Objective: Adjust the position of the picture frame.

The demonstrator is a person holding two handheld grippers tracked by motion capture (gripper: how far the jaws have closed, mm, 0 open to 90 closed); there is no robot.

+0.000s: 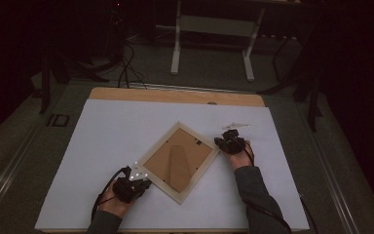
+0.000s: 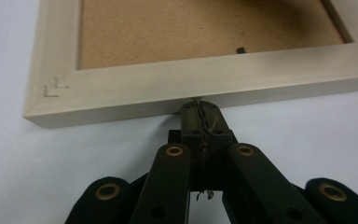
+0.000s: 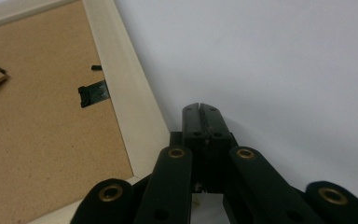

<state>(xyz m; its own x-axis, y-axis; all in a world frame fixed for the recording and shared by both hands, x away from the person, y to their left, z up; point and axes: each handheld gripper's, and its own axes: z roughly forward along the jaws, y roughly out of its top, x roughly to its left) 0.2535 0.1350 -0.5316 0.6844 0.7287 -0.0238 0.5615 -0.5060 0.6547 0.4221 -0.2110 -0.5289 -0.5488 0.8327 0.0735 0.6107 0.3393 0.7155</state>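
Note:
A pale wooden picture frame [image 1: 152,150] lies face down and turned like a diamond on the white table top [image 1: 102,141], its brown backing board [image 1: 177,158] up. My left gripper [image 1: 143,184] is at the frame's lower-left edge, shut, its tips touching the frame's side [image 2: 200,105]. The frame rail [image 2: 191,77] runs across the left gripper view. My right gripper [image 1: 220,142] is shut beside the frame's right corner, its tips [image 3: 201,112] over bare table next to the frame's rail [image 3: 130,93]. A black turn clip [image 3: 93,93] sits on the backing.
A small white object [image 1: 235,126] lies on the table just beyond my right gripper. A strip of bare wood [image 1: 175,95] runs along the table's far edge. Beyond it stand a white stand's legs [image 1: 176,53] and cables on the floor.

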